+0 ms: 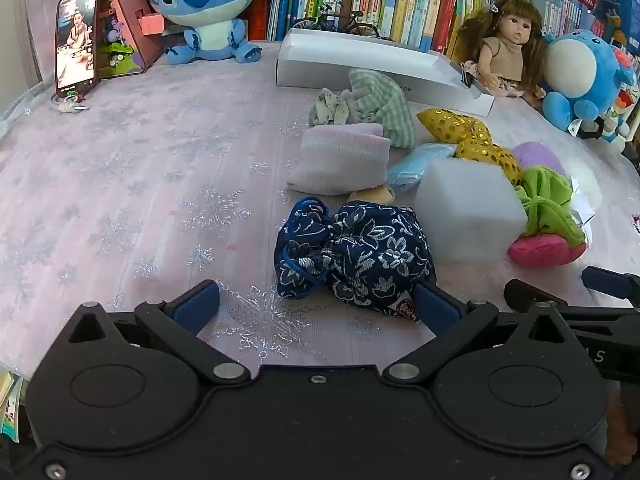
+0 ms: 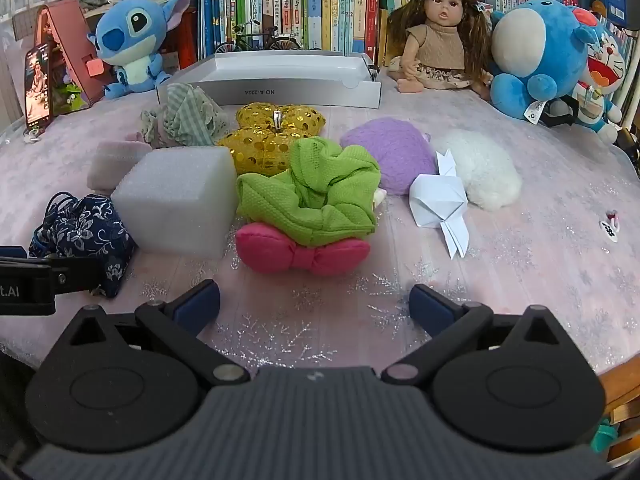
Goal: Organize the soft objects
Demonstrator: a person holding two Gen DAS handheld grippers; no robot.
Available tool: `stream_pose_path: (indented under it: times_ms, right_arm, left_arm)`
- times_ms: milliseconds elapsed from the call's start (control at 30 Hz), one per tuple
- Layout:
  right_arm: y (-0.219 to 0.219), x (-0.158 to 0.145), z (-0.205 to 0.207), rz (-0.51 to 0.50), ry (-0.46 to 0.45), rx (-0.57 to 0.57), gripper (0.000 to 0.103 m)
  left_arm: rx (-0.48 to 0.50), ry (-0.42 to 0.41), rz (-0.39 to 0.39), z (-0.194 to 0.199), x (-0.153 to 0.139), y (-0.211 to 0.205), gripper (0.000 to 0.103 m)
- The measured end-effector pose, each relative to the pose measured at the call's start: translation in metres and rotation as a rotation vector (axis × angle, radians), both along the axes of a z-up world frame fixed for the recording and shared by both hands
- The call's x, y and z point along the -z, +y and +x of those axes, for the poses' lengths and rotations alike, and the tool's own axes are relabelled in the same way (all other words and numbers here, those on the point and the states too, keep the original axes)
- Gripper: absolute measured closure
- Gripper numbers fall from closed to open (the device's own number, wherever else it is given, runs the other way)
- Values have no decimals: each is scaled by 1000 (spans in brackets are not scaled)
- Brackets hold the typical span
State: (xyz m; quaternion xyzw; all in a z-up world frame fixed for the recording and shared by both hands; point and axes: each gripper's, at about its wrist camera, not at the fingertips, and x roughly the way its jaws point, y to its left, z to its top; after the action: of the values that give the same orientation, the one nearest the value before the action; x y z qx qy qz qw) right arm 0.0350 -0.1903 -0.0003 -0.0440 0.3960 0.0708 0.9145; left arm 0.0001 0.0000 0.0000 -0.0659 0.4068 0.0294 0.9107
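Both grippers stand spread wide and empty: left gripper (image 1: pixel 316 304) just short of the navy floral pouch (image 1: pixel 356 256), right gripper (image 2: pixel 316 304) facing the pink bow (image 2: pixel 300 254) (green scrunchie (image 2: pixel 316 192) resting on it), white box (image 2: pixel 280 80) behind

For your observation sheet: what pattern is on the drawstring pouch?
Navy blue with white flowers and vines on the drawstring pouch; clearest in the left wrist view.

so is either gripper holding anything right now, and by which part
Nothing is held. The left gripper has its jaws wide open just short of the navy floral pouch, not pressing on it. The right gripper is open over bare tablecloth.
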Motion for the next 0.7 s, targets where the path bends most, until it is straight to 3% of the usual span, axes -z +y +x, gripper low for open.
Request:
stream_pose_path:
  times_ms: [700]
  right_arm:
    - [0,0,-1,7,-15,0,0]
  left_arm:
    - [-2,3,7,1,2,1,0]
